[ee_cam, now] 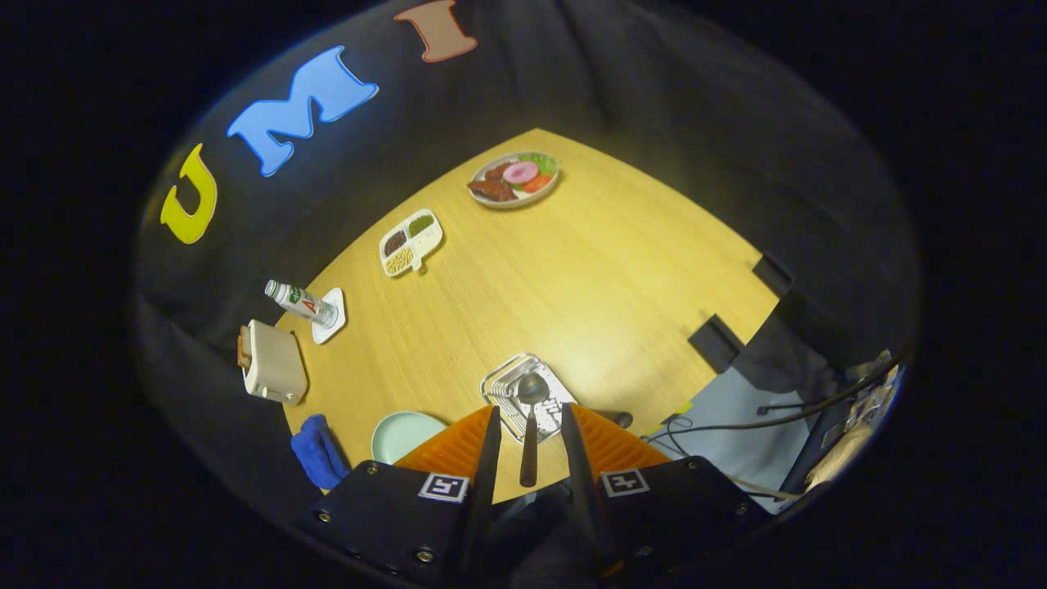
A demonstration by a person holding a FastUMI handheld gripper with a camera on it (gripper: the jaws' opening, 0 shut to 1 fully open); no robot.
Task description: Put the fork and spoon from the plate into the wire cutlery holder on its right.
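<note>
Gripper view: gripper (528,446) held high over the light wooden tabletop (572,270), looking steeply down. Jaws clamped on the dark handle of a metal spoon (530,425) that hangs between them, bowl end forward. Spoon bowl sits directly above the silver wire cutlery holder (523,393), just ahead of the fingertips. Pale green round plate (405,433) lies beside the holder, near the jaws. Blue cloth (317,450) next to the plate.

Gripper (530,442) apparently clamped on spoon (530,425) handle, bowl above wire cutlery holder (503,384); plate (401,433) beside.
</note>
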